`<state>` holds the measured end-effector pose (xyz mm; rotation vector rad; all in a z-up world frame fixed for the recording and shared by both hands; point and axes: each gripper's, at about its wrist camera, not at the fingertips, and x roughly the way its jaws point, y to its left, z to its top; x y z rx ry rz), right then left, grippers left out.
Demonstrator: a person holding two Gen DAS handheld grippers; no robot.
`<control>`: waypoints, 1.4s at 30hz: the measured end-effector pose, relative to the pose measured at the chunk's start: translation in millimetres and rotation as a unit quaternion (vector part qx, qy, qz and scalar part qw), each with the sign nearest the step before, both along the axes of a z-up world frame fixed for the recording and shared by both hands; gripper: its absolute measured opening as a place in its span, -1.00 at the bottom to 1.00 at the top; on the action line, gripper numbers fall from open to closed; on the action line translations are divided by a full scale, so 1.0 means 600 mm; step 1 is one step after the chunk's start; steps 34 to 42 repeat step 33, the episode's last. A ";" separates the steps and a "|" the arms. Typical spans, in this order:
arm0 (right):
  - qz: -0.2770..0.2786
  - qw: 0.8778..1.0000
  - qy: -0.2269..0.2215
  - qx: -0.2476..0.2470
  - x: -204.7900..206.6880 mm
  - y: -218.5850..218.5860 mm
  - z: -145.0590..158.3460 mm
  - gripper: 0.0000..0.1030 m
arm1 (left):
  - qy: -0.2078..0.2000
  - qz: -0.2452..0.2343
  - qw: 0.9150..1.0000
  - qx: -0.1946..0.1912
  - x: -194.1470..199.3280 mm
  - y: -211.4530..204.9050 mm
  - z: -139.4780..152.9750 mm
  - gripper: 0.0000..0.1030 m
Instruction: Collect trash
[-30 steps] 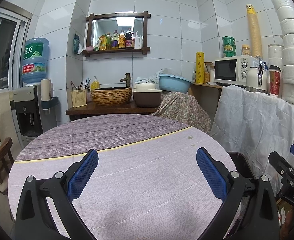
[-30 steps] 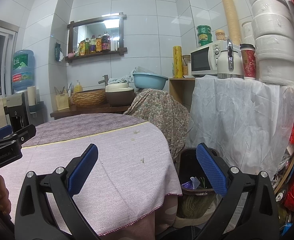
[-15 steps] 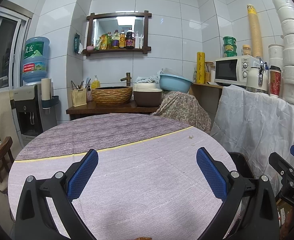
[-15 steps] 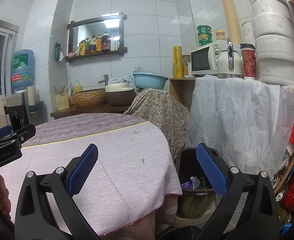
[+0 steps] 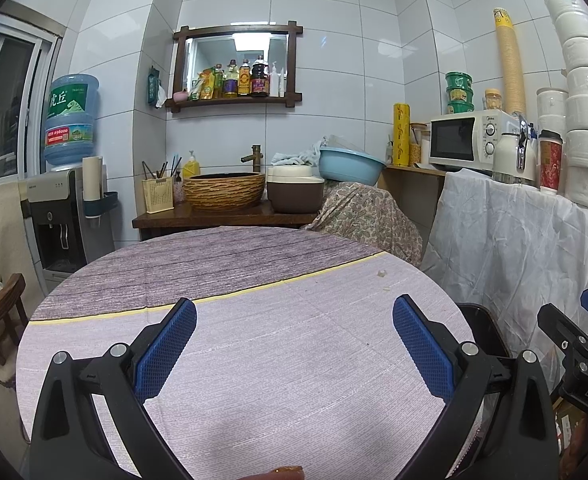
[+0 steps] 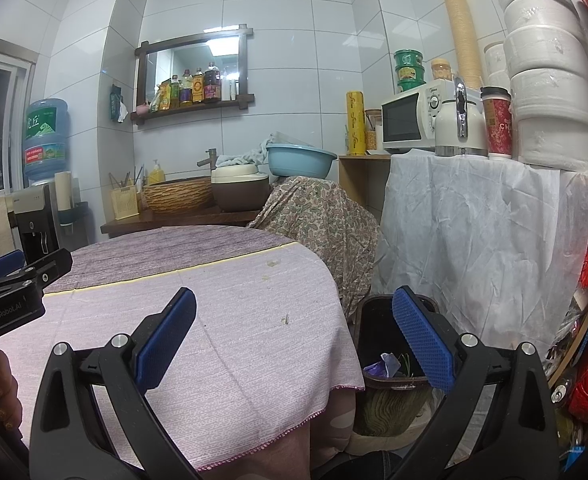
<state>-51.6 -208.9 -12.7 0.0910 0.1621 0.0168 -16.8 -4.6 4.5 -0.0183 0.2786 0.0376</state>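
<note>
The round desk, covered with a pale striped cloth, fills the lower part of both views, and it carries almost nothing. At its right side, on the floor and just beside the hanging edge of the cloth, stands the dark trash bin. Inside it some purple wrapper and other scraps are visible, so part of the collecting seems already done.

What is left on the desk is only very small. Two pale crumbs lie near the far right edge of the desk, just past the yellow stripe that crosses the cloth; in the right wrist view the same bits appear ahead and a little left of the gripper, and one more thin scrap lies closer, between the two blue pads. This nearer scrap is small and short, standing roughly along the looking direction of the gripper, though it is too tiny to be sure.

The right gripper hovers over the right edge of the desk, with the bin directly under its right finger. It is the nearer one to both the scraps and the bin, so I judge that the next pick belongs to it. The left gripper hangs over the middle of the desk, and the crumbs lie ahead of it and to the right, well apart.

Both grippers are spread wide with nothing between the pads, and they touch nothing.
</note>
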 end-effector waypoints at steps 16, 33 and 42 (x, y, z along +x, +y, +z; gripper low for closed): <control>0.000 1.000 0.000 0.000 0.000 0.001 0.001 0.89 | 0.001 0.000 1.000 0.000 0.000 0.000 0.001 0.89; 0.000 1.000 0.000 0.001 0.001 0.000 0.000 0.89 | 0.001 0.001 1.000 -0.002 0.001 0.005 0.000 0.90; 0.000 1.000 0.000 0.001 0.001 0.000 0.000 0.89 | 0.001 0.001 1.000 -0.002 0.001 0.005 0.000 0.90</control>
